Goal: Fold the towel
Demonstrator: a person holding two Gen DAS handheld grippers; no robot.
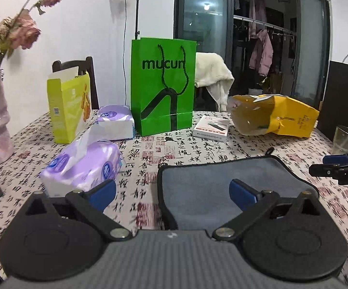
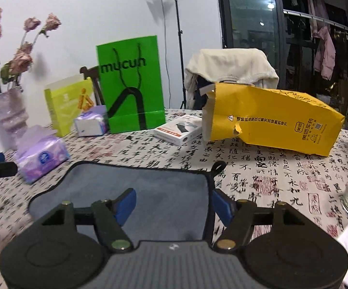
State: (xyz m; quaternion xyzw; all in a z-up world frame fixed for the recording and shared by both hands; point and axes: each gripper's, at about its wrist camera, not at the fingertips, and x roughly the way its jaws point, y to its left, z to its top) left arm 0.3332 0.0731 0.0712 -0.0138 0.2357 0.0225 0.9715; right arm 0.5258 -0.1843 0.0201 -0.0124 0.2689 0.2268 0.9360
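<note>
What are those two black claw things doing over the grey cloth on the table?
A person is holding them, one in each hand, to fold the grey towel. The towel lies on the patterned tablecloth. The left gripper hovers open at the towel's left edge, and the right gripper hovers open at its right edge. Neither has pinched the cloth yet. The purple tissue pack, green bag and yellow bag just sit nearby.

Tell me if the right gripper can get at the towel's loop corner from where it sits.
Probably yes. The right gripper is open over the grey towel's right edge, and the hanging loop lies just ahead on bare tablecloth, nothing between.
</note>
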